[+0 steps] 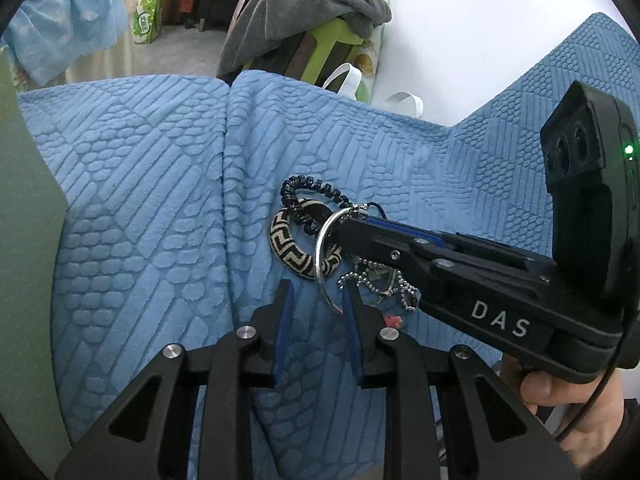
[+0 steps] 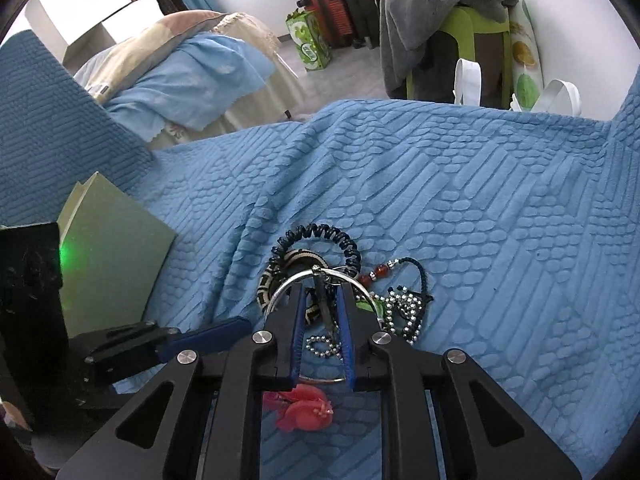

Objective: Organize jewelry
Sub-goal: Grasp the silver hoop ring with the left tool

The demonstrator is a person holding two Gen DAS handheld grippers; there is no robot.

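A heap of jewelry lies on the blue textured cover [image 1: 160, 208]: a silver bangle [image 1: 319, 248], a black-and-cream woven bangle [image 1: 286, 250], a dark coil band [image 1: 316, 186] and a ball chain [image 1: 404, 292]. My right gripper [image 2: 321, 294] comes in from the right in the left wrist view. Its jaws are narrow, pinching the silver bangle [image 2: 288, 283] at its clasp, where a dark charm hangs between the pads. The bangle stands tilted up. My left gripper [image 1: 317, 286] hovers just in front of the heap, with only cloth between its pads and the bangle's lower edge beside its right finger.
A red flower clip [image 2: 304, 408] lies under my right gripper. A cord with red beads [image 2: 380, 272] sits right of the heap. A pale green box [image 2: 116, 248] stands at the left. A person's hand [image 1: 560, 400] holds the right gripper. A stool with grey cloth [image 2: 440, 0] stands beyond the cover.
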